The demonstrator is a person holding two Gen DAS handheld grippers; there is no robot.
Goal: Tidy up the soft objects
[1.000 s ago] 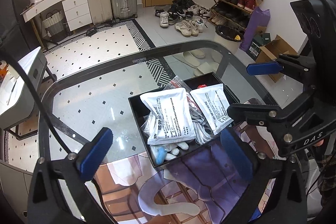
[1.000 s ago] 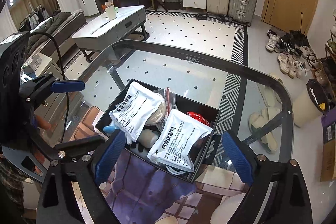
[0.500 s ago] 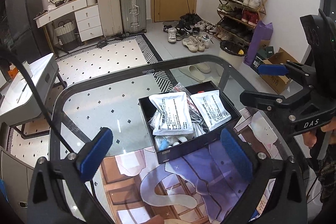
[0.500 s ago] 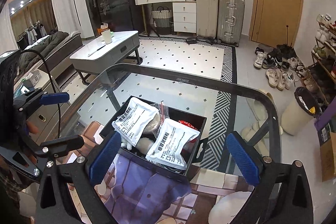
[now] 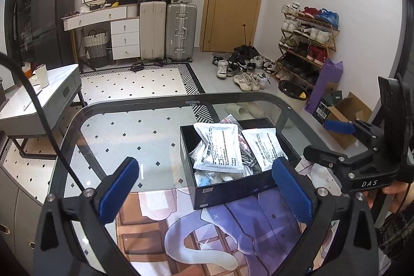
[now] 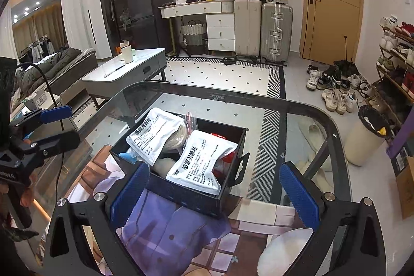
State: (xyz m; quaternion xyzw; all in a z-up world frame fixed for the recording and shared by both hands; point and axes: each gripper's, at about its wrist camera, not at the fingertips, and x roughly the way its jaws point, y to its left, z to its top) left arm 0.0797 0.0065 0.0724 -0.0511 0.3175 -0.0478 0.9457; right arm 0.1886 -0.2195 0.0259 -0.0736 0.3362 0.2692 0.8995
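Pouches first: two white sachet packs sit on top of the pile in the black box [image 5: 227, 188], which rests on the printed mat [image 6: 176, 229] near the bench's [image 5: 145, 126] near edge, toward its right-hand side as the left camera sees it. The left pouch [image 5: 220, 146] lies tilted over a clear bag; the right pouch [image 5: 261, 144] lies just beside it, against the box's right wall.

We judge these packs light, limp and a little slick: sealed film with loose granules inside, so they should sag and fold if pinched at a corner. The better hold, we'd say, is across the flat middle or along a sealed edge, with the pads closing on the short width. Under them we make out grey cord, something pale and rounded, a blue scrap and a red item at the far side; all look soft, and the cord could snag and drag along with a lifted pack.

Now the tools. Our left tool [image 5: 204, 188] hangs above the mat, fingers spread wide, nothing between them and nothing touched; the box sits ahead, framed between the blue pads [image 5: 119, 188]. Our right tool [image 6: 214, 193] has just been opening and stands fully spread, also empty, with the box's near wall and the right pouch [image 6: 201, 164] straight ahead of it. Neither tool touches box or packs. The right tool looks better lined up for that nearer pack.
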